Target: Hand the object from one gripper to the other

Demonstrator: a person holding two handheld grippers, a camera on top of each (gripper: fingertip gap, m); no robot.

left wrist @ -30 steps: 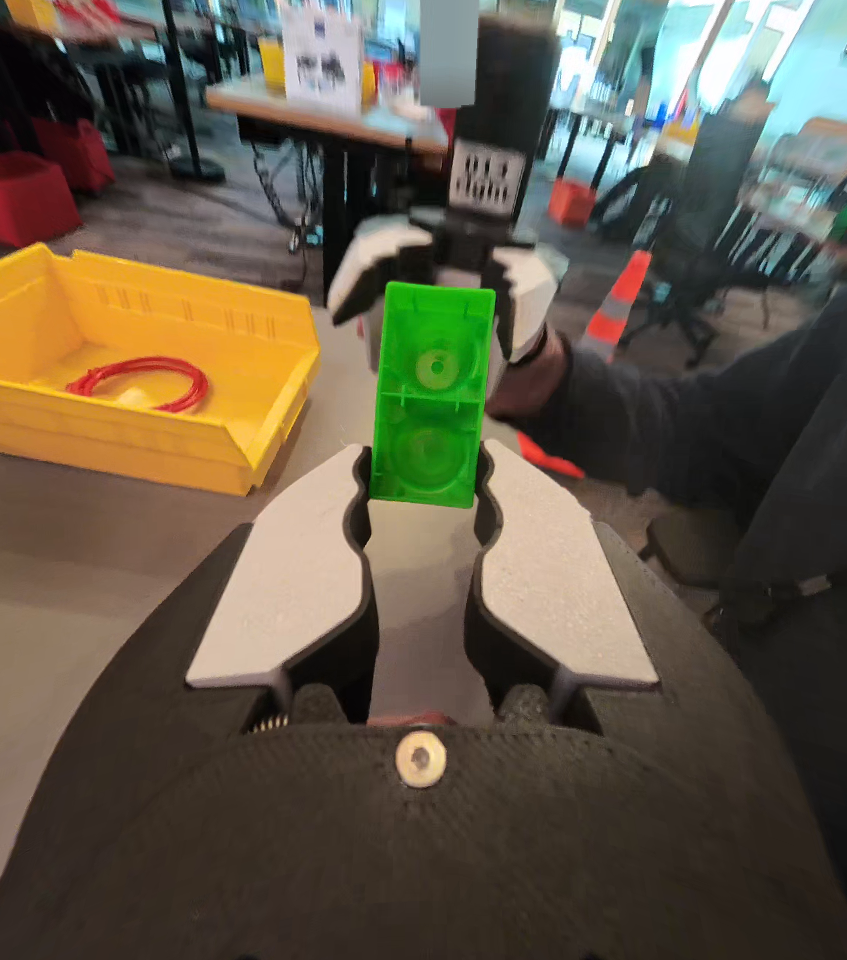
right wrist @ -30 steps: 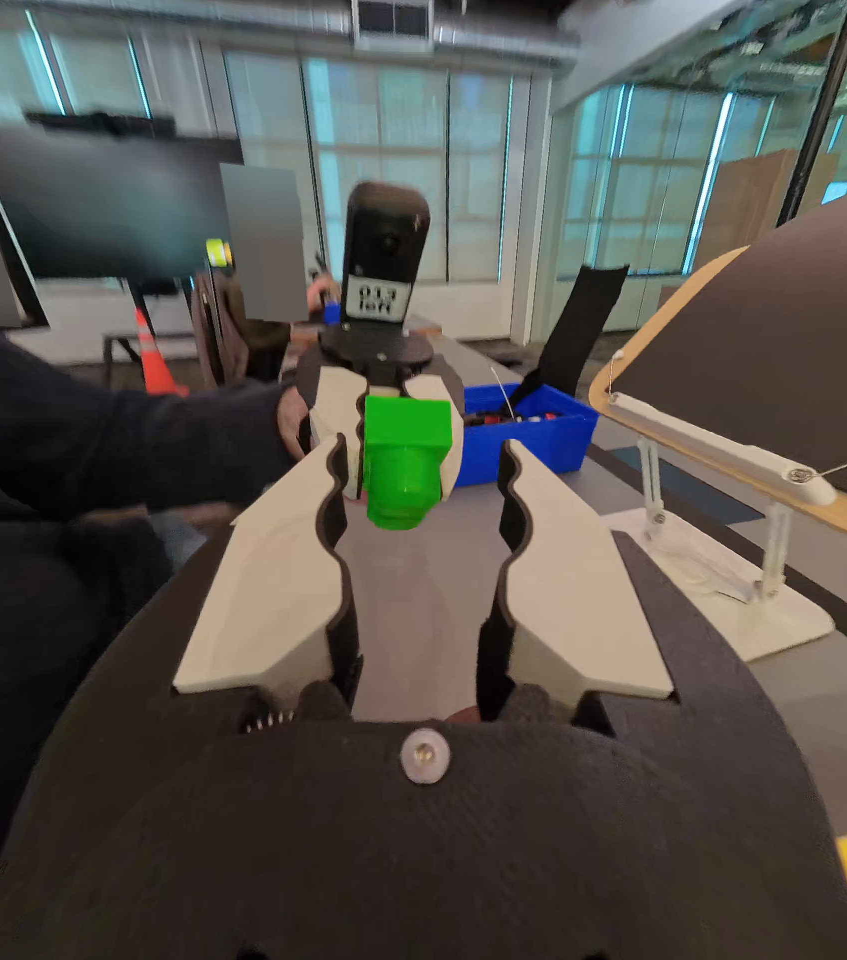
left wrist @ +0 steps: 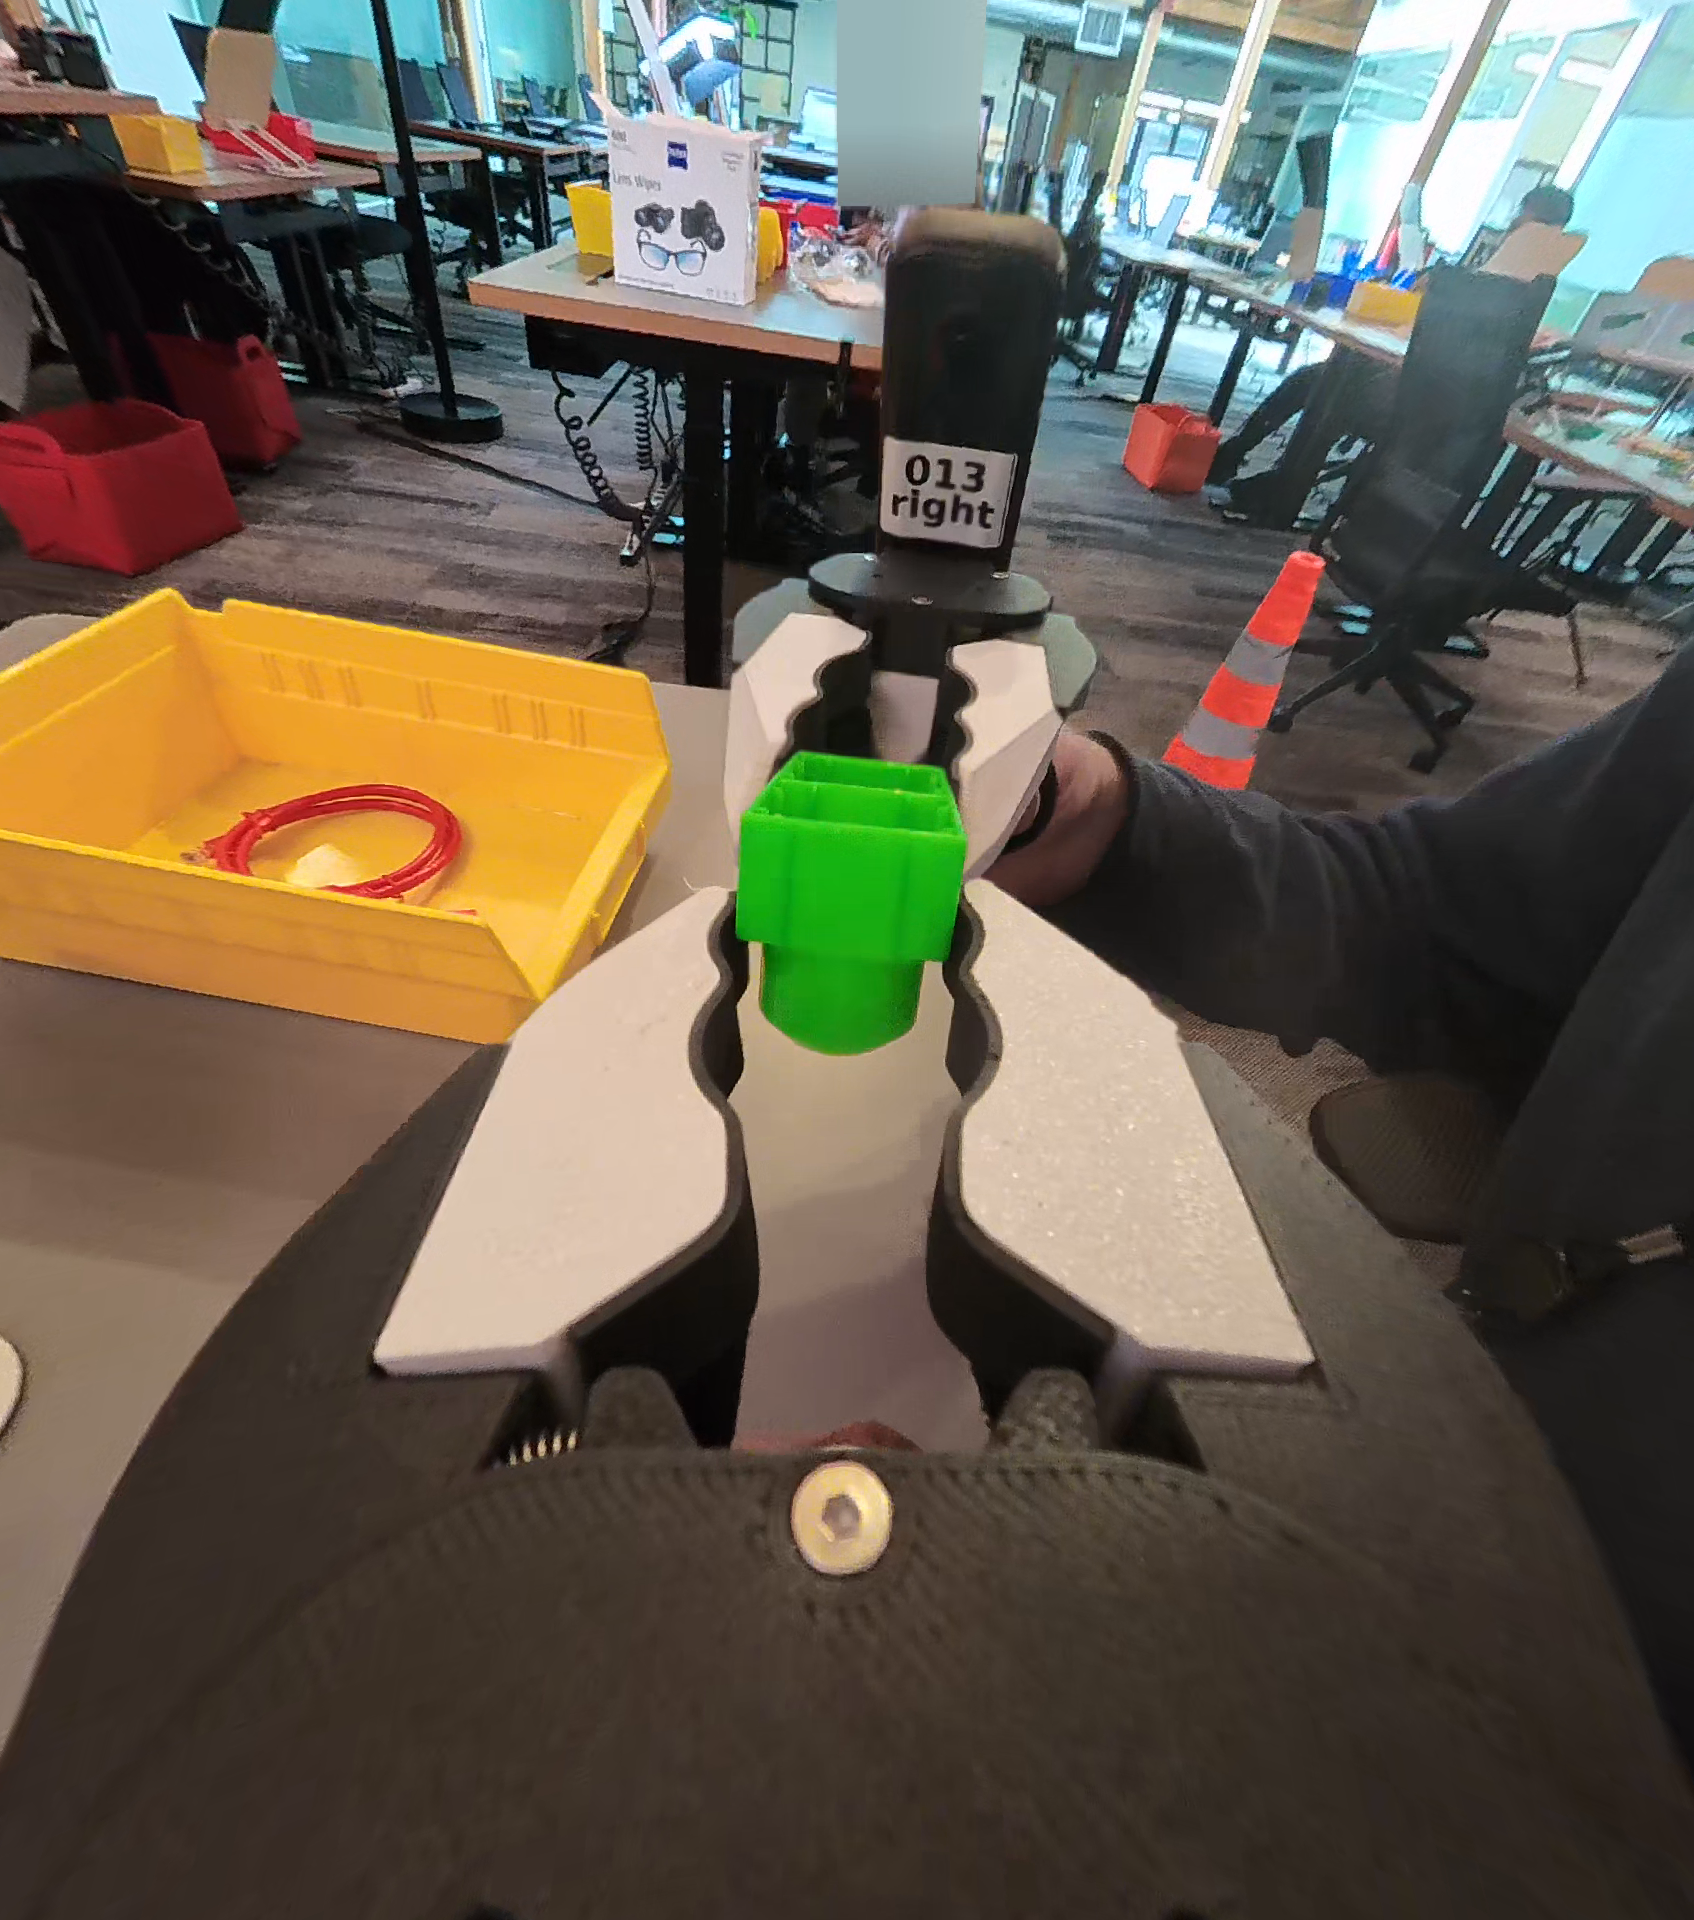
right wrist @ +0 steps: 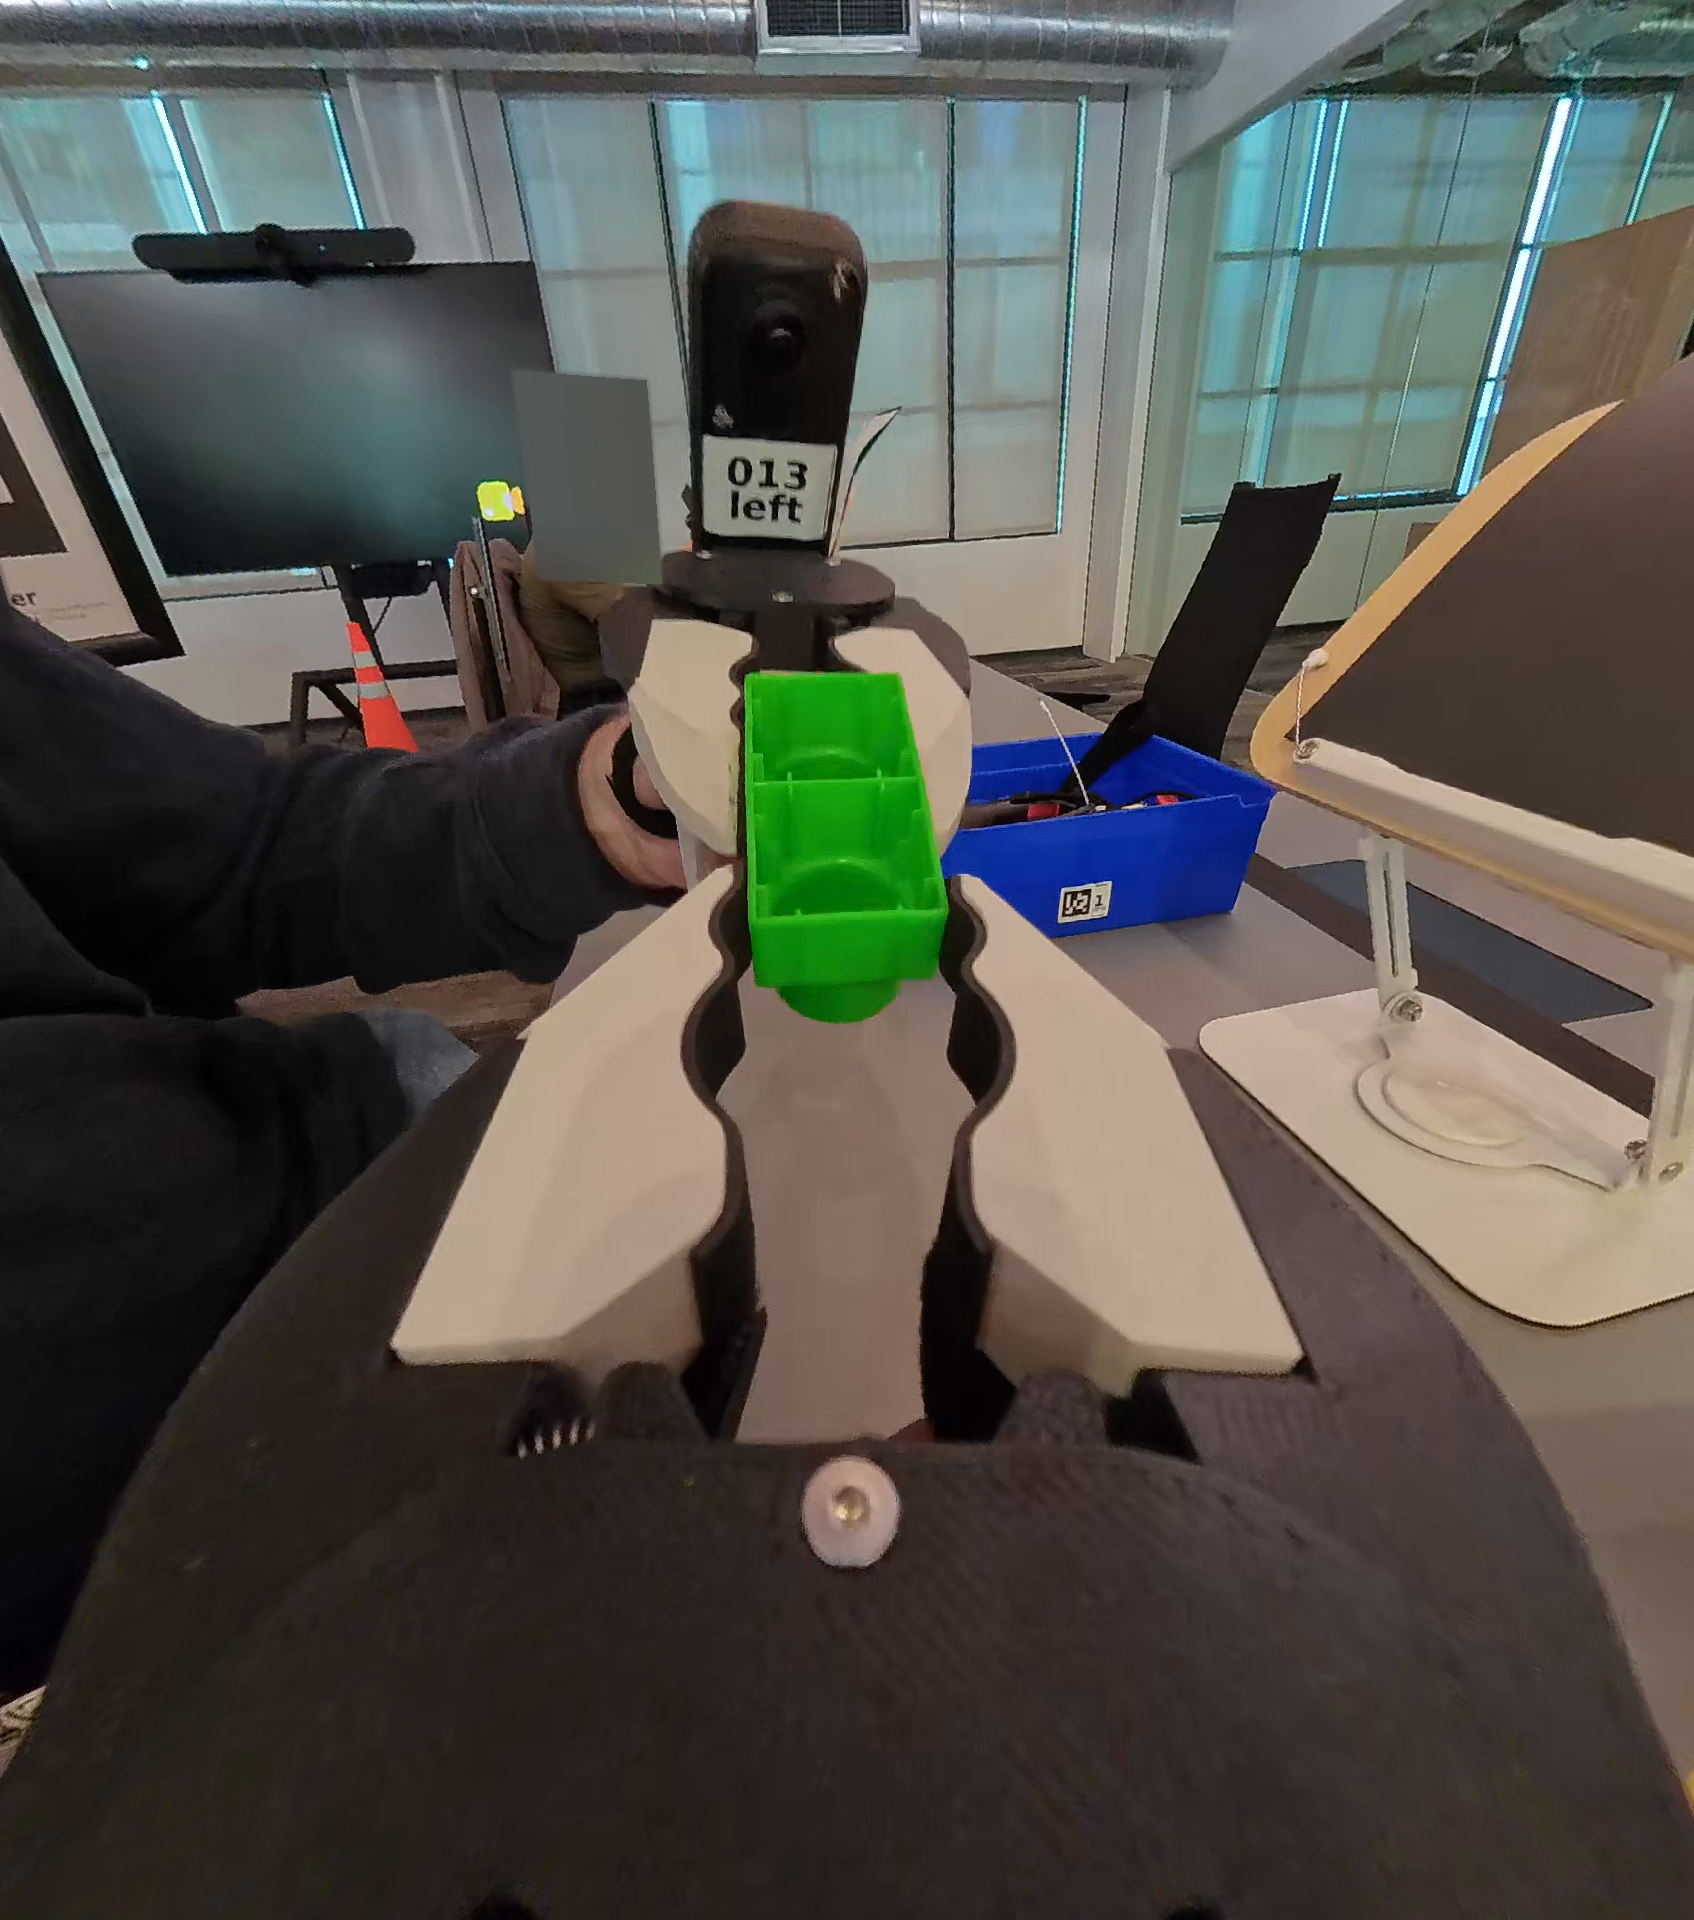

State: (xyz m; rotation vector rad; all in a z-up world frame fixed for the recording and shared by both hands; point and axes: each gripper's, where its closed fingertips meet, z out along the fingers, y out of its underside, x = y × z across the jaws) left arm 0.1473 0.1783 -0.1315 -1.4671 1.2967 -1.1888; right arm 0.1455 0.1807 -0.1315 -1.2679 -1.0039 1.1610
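Green plastic block [left wrist: 848,883] hangs above the table [left wrist: 147,1122] pinched at both ends, left claw [left wrist: 848,940] and right claw [right wrist: 843,925] both clenched on it mid-handover, so one must now let go.
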